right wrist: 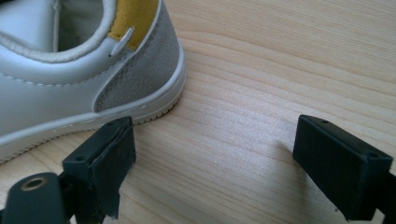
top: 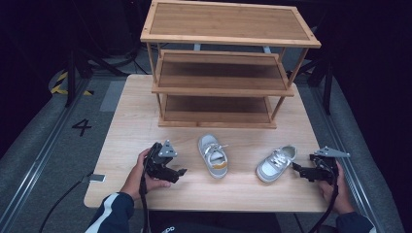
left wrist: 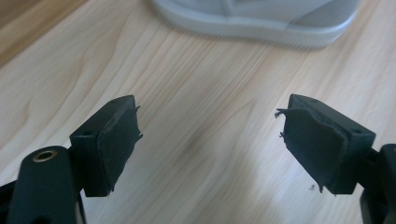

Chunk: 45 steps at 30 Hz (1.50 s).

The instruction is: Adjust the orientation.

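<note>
Two small white-and-grey child's shoes lie on the wooden table. The left shoe has a yellow insole and points away from me. The right shoe lies slanted, toe toward the far right. My left gripper rests open just left of the left shoe, whose sole edge lies a short way ahead of the spread jaws. My right gripper stands open just right of the right shoe. That shoe's heel lies beside the left jaw, outside the gap.
A three-tier bamboo shoe rack stands at the back of the table, its shelves bare. The table's front edge runs close under both hands. Dark floor with rails and a painted number surrounds the table.
</note>
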{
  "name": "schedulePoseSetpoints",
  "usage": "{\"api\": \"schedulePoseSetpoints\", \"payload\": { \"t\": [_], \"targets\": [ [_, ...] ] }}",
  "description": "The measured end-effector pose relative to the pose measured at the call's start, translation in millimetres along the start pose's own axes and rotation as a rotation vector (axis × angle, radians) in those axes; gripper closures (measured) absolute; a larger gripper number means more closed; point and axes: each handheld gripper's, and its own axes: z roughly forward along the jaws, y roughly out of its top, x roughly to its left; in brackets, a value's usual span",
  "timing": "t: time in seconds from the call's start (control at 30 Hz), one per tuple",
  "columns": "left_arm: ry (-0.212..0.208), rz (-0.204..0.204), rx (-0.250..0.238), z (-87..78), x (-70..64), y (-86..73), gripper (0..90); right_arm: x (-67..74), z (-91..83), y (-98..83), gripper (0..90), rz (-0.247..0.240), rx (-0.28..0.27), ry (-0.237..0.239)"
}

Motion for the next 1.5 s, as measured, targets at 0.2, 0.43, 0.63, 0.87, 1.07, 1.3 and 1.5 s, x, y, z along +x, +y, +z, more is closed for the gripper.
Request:
{"api": "schedulePoseSetpoints", "payload": {
  "t": [0.2,0.43,0.63,0.87,1.07,1.3,1.5],
  "targets": [
    [-0.059,0.081,-0.008,5.1,-19.6,24.4,25.1,0.0,-0.1,0.0,13.2,0.001,0.0,0.001],
    [-0.116,0.14,-0.05,5.6,-36.8,44.8,30.7,0.2,0.0,0.0,13.3,0.0,0.0,0.001],
    [-0.151,0.198,-0.046,14.9,-56.2,60.2,32.3,0.2,-0.1,0.0,13.3,0.0,0.0,0.001],
    [-0.166,0.241,-0.012,34.7,-65.4,71.3,33.6,0.2,-0.1,0.0,13.3,0.0,0.001,0.002],
    [-0.193,0.25,0.013,52.4,-66.9,78.2,34.1,0.2,-0.1,0.0,13.3,0.0,0.0,0.001],
    [-0.21,0.231,0.069,75.1,-64.4,76.4,44.3,0.3,-0.1,0.0,13.5,0.0,0.0,0.002],
    [-0.215,0.232,0.102,77.4,-57.7,75.8,53.8,0.6,-0.5,-0.2,13.6,0.0,0.0,0.007]
  ]
}}
